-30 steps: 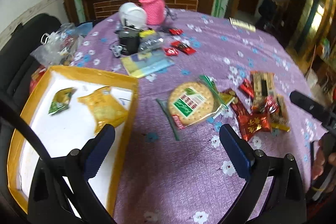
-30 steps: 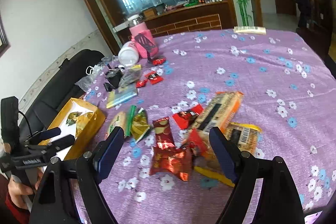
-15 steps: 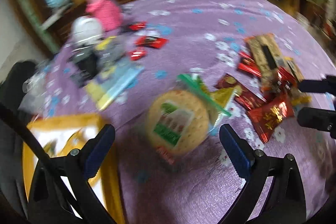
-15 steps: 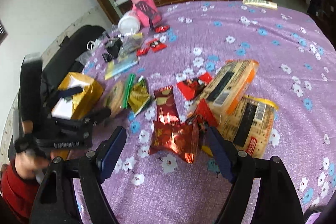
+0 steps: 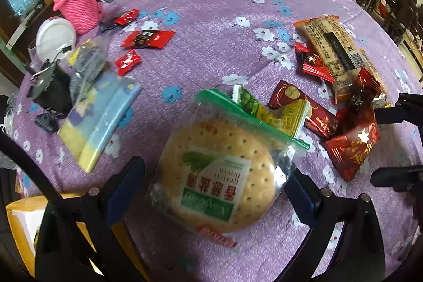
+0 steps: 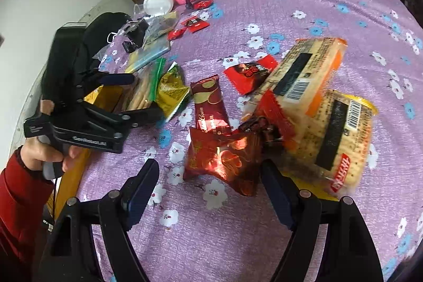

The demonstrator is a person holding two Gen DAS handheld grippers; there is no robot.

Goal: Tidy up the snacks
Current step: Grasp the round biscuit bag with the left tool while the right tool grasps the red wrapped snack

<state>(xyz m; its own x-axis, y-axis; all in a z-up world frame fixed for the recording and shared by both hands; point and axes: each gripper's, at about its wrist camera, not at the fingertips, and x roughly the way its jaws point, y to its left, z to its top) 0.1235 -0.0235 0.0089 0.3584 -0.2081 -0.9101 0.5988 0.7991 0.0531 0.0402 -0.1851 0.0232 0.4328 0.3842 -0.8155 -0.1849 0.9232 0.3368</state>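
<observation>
Most snacks are seen loose on the purple tablecloth [image 5: 224, 4], so the task is judged early. The left gripper [image 5: 214, 192] is wide open around the round cracker pack [image 5: 219, 184], nothing clamped. The right gripper [image 6: 208, 192] is open too, w/ the red foil packet [image 6: 224, 157] at 12 o'clock. The yellow box [image 5: 18, 213] sits at approx. 8 o'clock

Purple bench cloth [image 5: 211, 4] carries white and blue flowers; round tan cracker pack [image 5: 219, 184] has green-white label; foil snack packet [image 6: 224, 160] is red-gold.
</observation>
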